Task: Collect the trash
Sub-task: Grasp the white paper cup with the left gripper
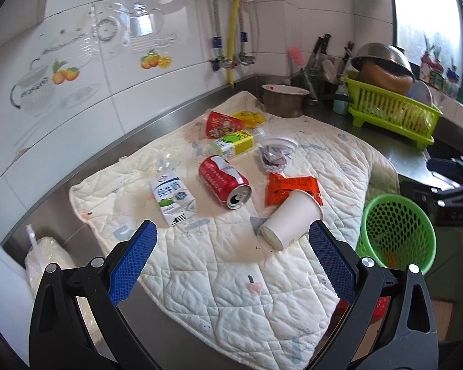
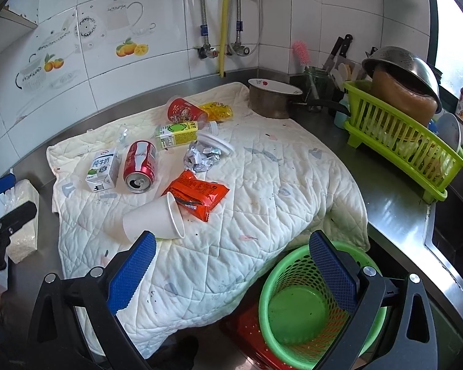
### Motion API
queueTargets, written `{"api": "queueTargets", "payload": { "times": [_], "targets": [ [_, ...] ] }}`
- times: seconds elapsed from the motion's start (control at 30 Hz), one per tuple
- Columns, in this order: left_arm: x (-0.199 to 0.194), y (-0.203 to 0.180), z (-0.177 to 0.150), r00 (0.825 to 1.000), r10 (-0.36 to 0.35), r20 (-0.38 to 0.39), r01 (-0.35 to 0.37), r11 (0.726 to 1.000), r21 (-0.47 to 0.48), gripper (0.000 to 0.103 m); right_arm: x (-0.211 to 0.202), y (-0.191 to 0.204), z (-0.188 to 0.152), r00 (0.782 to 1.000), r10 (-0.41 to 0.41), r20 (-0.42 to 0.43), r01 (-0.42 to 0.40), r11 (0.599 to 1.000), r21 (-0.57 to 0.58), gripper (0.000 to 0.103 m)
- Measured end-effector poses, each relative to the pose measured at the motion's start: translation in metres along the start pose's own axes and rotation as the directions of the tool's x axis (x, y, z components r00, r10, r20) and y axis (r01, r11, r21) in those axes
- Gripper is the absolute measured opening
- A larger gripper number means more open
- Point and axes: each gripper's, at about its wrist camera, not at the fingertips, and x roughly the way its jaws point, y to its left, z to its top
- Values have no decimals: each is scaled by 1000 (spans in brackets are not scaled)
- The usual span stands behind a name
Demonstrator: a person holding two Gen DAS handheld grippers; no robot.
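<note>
Trash lies on a quilted white mat (image 1: 225, 277) (image 2: 262, 185): a tipped white paper cup (image 1: 290, 219) (image 2: 151, 219), a red soda can (image 1: 223, 182) (image 2: 140, 166), a milk carton (image 1: 173, 197) (image 2: 103, 169), an orange snack wrapper (image 1: 288, 186) (image 2: 200, 194), crumpled foil (image 1: 273, 157) (image 2: 202, 155), a yellow-green drink box (image 1: 233, 143) (image 2: 177, 132) and a red cup (image 1: 222, 123) (image 2: 183, 111). A green mesh bin (image 1: 398, 231) (image 2: 302, 308) stands empty at the mat's right. My left gripper (image 1: 231, 237) is open, empty, just short of the paper cup. My right gripper (image 2: 231, 246) is open, empty, above the bin's rim.
A green dish rack (image 1: 392, 111) (image 2: 401, 141) with a steel colander stands at the back right, a pot (image 1: 282, 100) (image 2: 271, 98) at the mat's far edge. Pipes and taps run down the tiled wall. A bag of rice (image 2: 21, 219) lies left of the mat.
</note>
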Motion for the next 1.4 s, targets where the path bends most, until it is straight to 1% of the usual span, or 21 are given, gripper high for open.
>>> {"api": "queueTargets", "payload": {
  "times": [0.1, 0.13, 0.2, 0.27, 0.3, 0.37, 0.47, 0.53, 0.6, 0.7, 0.8, 0.87, 0.93, 0.97, 1.0, 1.03, 1.07, 1.1, 1.2, 1.27, 1.4],
  "targets": [
    [13, -5, 0, 998, -62, -8, 63, 997, 47, 97, 7, 0, 3, 1000, -3, -12, 3, 1000, 6, 96],
    [19, -6, 0, 995, -98, -11, 98, 993, 65, 97, 9, 0, 3, 1000, -5, -15, 5, 1000, 6, 96],
    [31, -10, 1, 991, -134, -26, 136, 987, 90, 95, 12, 0, 4, 1000, -12, -22, 12, 1000, 11, 96],
    [44, -15, 2, 982, -187, -35, 190, 974, 120, 95, 14, -2, 4, 999, -20, -25, 21, 1000, 16, 96],
    [50, -18, 3, 978, -203, -42, 207, 969, 135, 95, 15, -3, 5, 999, -27, -27, 28, 999, 22, 96],
    [65, -25, 6, 965, -255, -60, 262, 950, 169, 95, 16, -7, 5, 999, -35, -32, 37, 999, 33, 96],
    [89, -37, 9, 950, -300, -92, 313, 924, 218, 95, 17, -12, 6, 998, -59, -38, 60, 997, 48, 96],
    [104, -45, 10, 942, -315, -111, 334, 910, 245, 95, 18, -15, 6, 997, -69, -41, 72, 996, 60, 96],
    [123, -52, 10, 933, -328, -147, 357, 895, 266, 95, 18, -18, 6, 996, -81, -48, 84, 994, 70, 96],
    [147, -61, 7, 923, -331, -194, 377, 878, 294, 94, 18, -20, 4, 994, -92, -58, 96, 993, 72, 96],
    [163, -67, 5, 911, -340, -232, 401, 861, 313, 95, 19, -21, 3, 993, -100, -66, 105, 992, 74, 96],
    [170, -70, 3, 907, -340, -247, 408, 853, 324, 95, 19, -21, 3, 993, -99, -70, 104, 992, 73, 96],
    [175, -72, 0, 907, -335, -257, 408, 851, 331, 95, 21, -20, 4, 992, -97, -75, 102, 993, 63, 96],
    [177, -73, -1, 907, -334, -258, 408, 850, 334, 92, 23, -19, 5, 992, -95, -78, 100, 993, 57, 96],
    [179, -73, -2, 906, -333, -262, 409, 849, 334, 83, 24, -18, 6, 992, -93, -81, 97, 994, 49, 96],
    [181, -73, -3, 903, -333, -272, 412, 850, 329, 78, 26, -16, 7, 992, -94, -84, 97, 994, 43, 96],
    [184, -72, -4, 899, -337, -279, 418, 849, 322, 67, 28, -15, 8, 992, -89, -86, 92, 995, 36, 96],
    [185, -71, -5, 897, -341, -280, 422, 850, 315, 63, 31, -14, 9, 993, -82, -88, 85, 996, 32, 96],
    [180, -65, -5, 908, -336, -251, 404, 861, 308, 62, 38, -10, 14, 994, -62, -91, 62, 998, 4, 96],
    [175, -59, -4, 911, -335, -239, 397, 871, 291, 60, 45, -7, 17, 994, -46, -98, 44, 999, -20, 96],
    [163, -38, -3, 925, -316, -212, 363, 900, 241, 59, 61, 2, 24, 993, 18, -115, -27, 997, -72, 96]
  ]
}}
